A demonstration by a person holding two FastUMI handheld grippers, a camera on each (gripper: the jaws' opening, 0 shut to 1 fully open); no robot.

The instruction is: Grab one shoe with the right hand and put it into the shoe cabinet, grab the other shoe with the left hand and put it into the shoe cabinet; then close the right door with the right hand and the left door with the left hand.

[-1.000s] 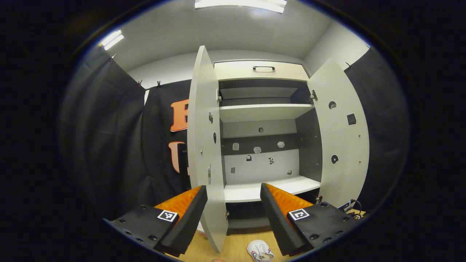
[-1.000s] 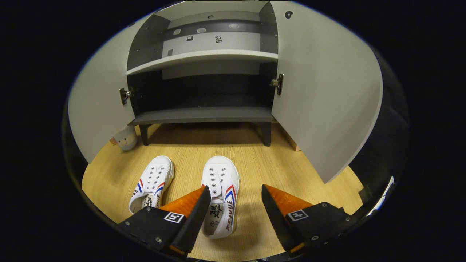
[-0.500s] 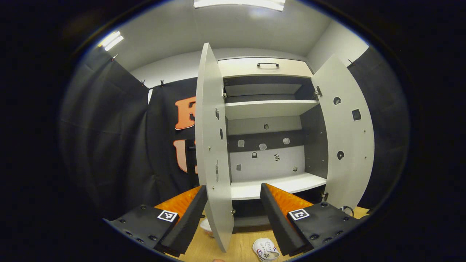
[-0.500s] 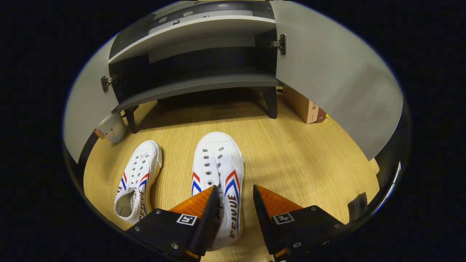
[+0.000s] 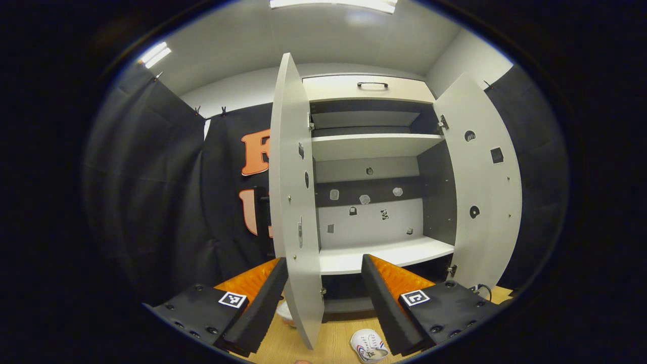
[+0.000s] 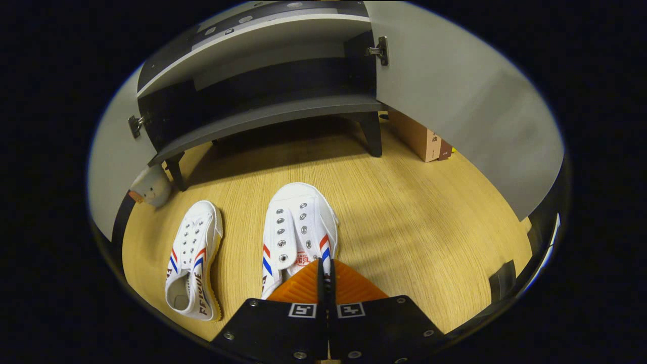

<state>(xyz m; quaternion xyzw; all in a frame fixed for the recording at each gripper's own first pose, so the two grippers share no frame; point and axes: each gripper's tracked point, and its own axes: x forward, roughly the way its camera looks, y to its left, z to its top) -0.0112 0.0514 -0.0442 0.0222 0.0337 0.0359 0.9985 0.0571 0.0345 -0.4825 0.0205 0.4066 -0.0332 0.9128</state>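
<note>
- Two white shoes lie side by side on the wooden floor in front of the open cabinet, both well short of its bottom shelf.
- In the right gripper view, the right gripper has its jaws drawn nearly together on the rim of the near shoe, at that shoe's 6 o'clock end; they look clamped on the collar's side wall, though the pads hide the contact itself.
- The near shoe's long axis runs 6 to 12 o'clock, toe at 12, toward the cabinet.
- The other shoe sits at 9 o'clock from it, apart, roughly parallel, toe tipped slightly toward 1 o'clock.
- In the left gripper view, the left gripper has its jaws wide and empty, held high facing the shelves, the left door edge-on between them.
- To do this step well, I'd say: check that the pinch is firm, lift straight so the toe doesn't drag, then carry it toe-first onto the low shelf.
- Both doors stand open, so the right door shouldn't block the path.
</note>
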